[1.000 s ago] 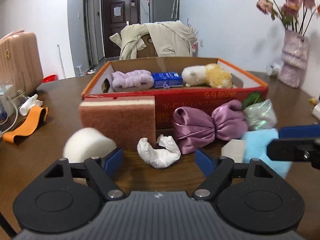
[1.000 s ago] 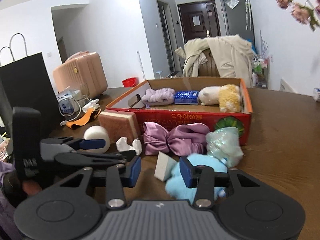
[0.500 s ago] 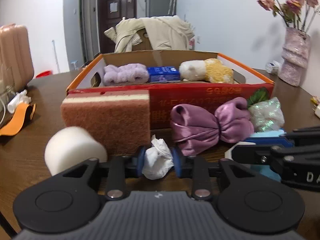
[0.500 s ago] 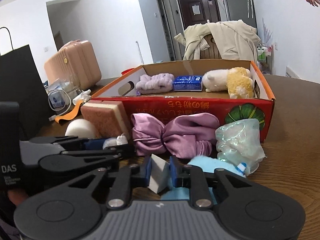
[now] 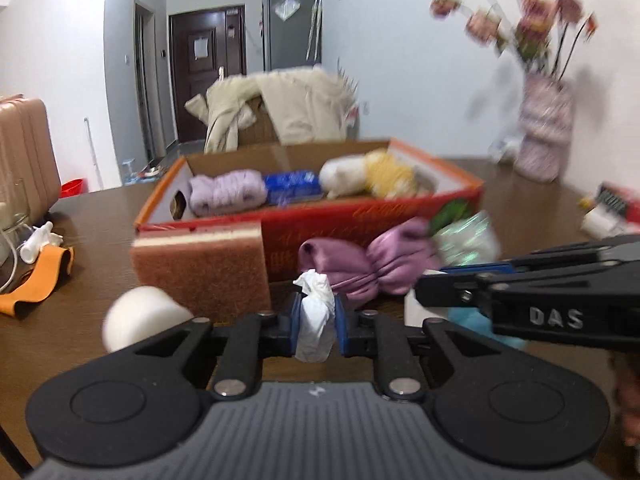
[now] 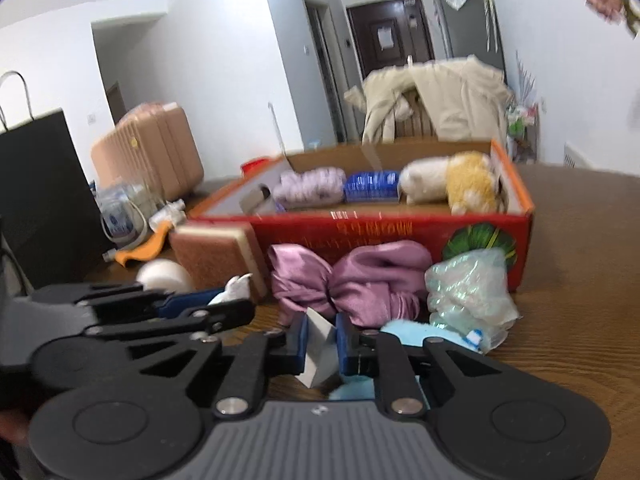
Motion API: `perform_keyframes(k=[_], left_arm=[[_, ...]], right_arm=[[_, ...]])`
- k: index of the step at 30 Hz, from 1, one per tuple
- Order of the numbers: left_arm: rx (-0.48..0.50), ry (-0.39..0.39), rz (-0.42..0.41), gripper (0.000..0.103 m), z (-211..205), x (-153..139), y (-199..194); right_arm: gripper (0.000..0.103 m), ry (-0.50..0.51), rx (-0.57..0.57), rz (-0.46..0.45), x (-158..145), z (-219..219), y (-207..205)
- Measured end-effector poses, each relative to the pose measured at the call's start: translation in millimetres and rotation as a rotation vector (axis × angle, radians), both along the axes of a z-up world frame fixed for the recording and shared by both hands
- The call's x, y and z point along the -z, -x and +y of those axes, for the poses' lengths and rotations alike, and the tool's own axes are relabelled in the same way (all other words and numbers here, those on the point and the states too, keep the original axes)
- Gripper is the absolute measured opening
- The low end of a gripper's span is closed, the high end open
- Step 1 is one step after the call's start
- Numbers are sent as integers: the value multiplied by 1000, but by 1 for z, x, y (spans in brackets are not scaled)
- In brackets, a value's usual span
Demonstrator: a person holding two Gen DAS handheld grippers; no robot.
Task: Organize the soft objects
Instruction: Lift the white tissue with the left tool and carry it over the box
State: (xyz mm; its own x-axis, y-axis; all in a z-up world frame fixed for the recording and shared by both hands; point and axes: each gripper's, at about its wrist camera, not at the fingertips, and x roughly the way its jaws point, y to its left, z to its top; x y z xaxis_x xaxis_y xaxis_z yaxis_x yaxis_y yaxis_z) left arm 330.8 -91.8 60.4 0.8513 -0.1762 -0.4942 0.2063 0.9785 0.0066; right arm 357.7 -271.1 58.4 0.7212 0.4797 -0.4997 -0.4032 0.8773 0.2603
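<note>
Gripping one tissue (image 5: 316, 316) — left gripper (image 5: 316, 330); right gripper (image 6: 322, 344) clamps one white sponge (image 6: 320, 350).

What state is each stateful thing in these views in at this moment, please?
left gripper: shut on crumpled white tissue.
right gripper: shut on white foam wedge.
cardboard box: open-topped, partly filled.
dark door: closed.

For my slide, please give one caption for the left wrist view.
Left hand-held gripper shut on crumpled white tissue before the red box.
</note>
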Motion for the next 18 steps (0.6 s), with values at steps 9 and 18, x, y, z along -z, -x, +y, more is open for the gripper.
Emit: perform_keyframes(k=[9, 18], left_arm=[[-6, 101, -76, 18, 27, -42, 112], [5, 104, -141, 18, 32, -59, 149]], right_arm=[[14, -74, 6, -92, -43, -12, 99], [14, -88, 22, -134, -57, -12, 139]])
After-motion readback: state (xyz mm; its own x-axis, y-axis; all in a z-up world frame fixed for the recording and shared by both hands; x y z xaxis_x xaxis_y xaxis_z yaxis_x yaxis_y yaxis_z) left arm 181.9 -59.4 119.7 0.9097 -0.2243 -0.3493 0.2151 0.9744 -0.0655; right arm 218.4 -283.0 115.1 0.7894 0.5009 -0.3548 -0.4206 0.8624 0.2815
